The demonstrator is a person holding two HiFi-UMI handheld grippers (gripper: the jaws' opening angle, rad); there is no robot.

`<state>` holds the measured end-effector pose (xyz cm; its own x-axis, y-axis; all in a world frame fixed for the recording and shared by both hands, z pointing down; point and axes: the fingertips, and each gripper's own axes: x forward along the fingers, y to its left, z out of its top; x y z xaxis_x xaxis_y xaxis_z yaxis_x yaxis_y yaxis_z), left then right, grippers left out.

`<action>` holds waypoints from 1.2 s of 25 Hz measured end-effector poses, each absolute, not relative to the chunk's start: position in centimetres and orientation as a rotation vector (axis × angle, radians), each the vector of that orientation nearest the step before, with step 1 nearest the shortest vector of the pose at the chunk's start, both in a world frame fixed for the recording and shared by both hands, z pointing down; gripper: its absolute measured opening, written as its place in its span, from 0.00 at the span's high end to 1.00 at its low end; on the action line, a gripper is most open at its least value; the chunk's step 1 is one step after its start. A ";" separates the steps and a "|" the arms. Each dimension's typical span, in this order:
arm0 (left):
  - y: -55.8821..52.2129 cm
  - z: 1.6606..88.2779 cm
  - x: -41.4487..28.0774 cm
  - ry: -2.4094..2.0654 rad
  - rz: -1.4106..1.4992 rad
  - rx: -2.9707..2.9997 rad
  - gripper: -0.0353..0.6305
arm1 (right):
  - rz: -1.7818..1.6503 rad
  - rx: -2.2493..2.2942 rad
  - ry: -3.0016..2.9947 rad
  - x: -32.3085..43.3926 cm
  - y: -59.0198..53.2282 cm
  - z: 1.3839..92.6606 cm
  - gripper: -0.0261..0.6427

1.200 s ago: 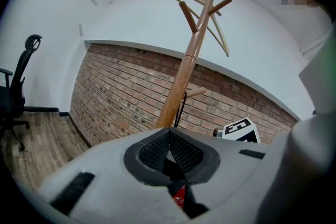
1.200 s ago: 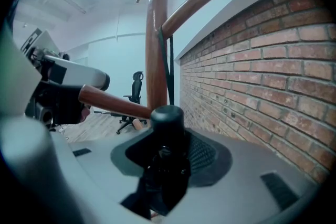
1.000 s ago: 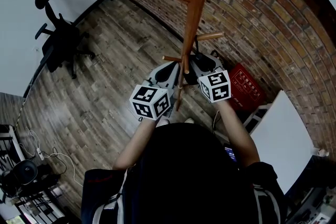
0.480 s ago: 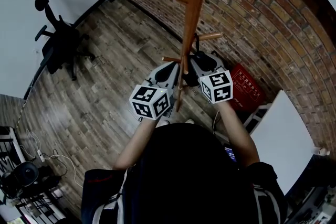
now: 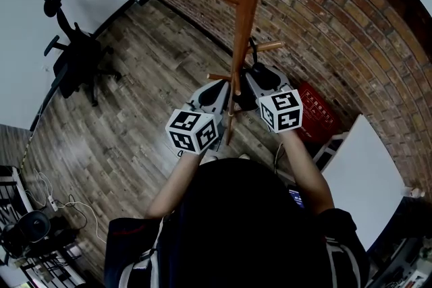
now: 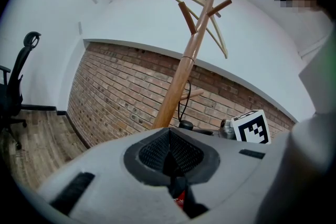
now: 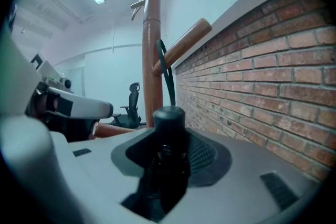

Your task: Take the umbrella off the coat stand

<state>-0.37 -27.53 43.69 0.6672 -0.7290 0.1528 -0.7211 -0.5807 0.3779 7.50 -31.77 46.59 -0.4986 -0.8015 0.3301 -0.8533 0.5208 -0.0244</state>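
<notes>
Right gripper (image 7: 167,162) lifted slightly, clamped on umbrella (image 7: 168,119); left gripper (image 6: 170,160) unmoved.

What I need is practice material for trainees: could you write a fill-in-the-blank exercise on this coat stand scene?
1. The right gripper is shut on the umbrella by its black ___.
2. The umbrella's strap hangs over a wooden ___ of the coat stand.
3. The wall beside the coat stand is built of ___.
4. A black office ___ stands on the wood floor.
Missing words: handle, peg, brick, chair.
</notes>
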 end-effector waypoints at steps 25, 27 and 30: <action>-26.6 42.9 1.9 -1.027 -0.033 2.525 0.92 | 0.293 1.543 -2.466 10.6 -30.2 44.3 0.71; -26.4 43.0 2.1 -1.016 -0.031 2.529 0.92 | 0.298 1.560 -2.464 11.0 -30.1 44.2 0.71; -26.3 43.0 2.3 -1.001 -0.032 2.532 0.92 | 0.302 1.584 -2.460 11.4 -29.8 43.9 0.71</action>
